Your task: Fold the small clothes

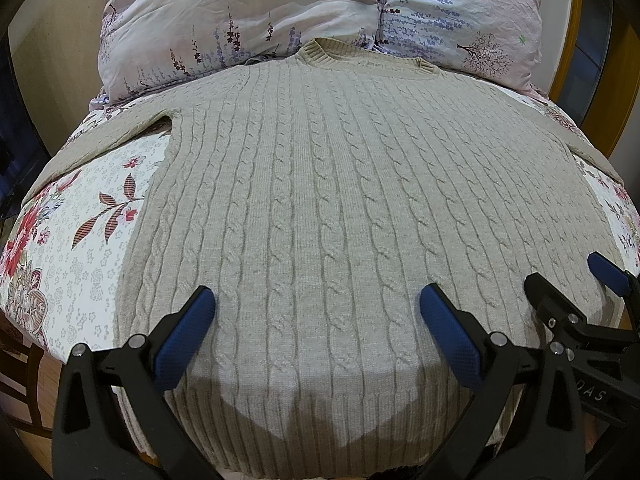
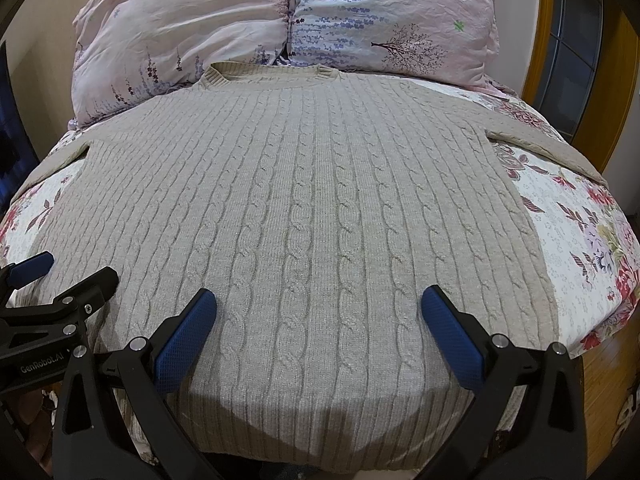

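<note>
A beige cable-knit sweater (image 1: 320,200) (image 2: 304,208) lies flat on the bed, collar toward the pillows and both sleeves spread out to the sides. My left gripper (image 1: 316,300) hovers open over the sweater's lower left part, blue pads wide apart with nothing between them. Over the lower right part my right gripper (image 2: 318,300) is open too, empty. The right gripper (image 1: 572,280) shows at the right edge of the left wrist view. In the right wrist view the left gripper (image 2: 72,268) shows at the left edge. The ribbed hem hangs near the bed's front edge.
Two floral pillows (image 1: 280,20) (image 2: 280,24) lean at the head of the bed behind the collar. The flowered bedsheet (image 1: 80,248) (image 2: 580,248) shows on both sides of the sweater. A yellow wooden door frame (image 2: 544,40) stands at the right.
</note>
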The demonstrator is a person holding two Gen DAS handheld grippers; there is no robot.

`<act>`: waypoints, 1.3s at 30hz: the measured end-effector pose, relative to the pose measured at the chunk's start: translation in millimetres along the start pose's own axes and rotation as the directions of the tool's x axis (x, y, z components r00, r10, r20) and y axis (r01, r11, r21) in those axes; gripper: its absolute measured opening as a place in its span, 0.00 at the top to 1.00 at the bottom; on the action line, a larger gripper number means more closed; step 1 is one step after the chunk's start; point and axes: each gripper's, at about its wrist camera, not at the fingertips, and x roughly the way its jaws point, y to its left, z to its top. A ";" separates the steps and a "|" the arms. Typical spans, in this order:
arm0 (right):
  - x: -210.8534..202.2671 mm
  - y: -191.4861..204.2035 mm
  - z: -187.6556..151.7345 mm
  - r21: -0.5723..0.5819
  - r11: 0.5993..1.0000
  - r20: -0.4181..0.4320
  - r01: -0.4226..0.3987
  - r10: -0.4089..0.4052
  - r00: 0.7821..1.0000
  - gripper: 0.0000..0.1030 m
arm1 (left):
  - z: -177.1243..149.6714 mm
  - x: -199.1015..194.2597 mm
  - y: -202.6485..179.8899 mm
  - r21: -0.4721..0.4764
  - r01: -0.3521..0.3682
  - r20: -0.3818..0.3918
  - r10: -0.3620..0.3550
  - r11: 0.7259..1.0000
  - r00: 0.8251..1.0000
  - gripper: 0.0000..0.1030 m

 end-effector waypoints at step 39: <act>4.8 -53.3 39.2 0.001 0.989 0.097 -0.149 0.148 0.984 0.01 | 33.5 10.3 10.7 0.033 0.005 -0.012 -0.005 0.999 1.000 0.02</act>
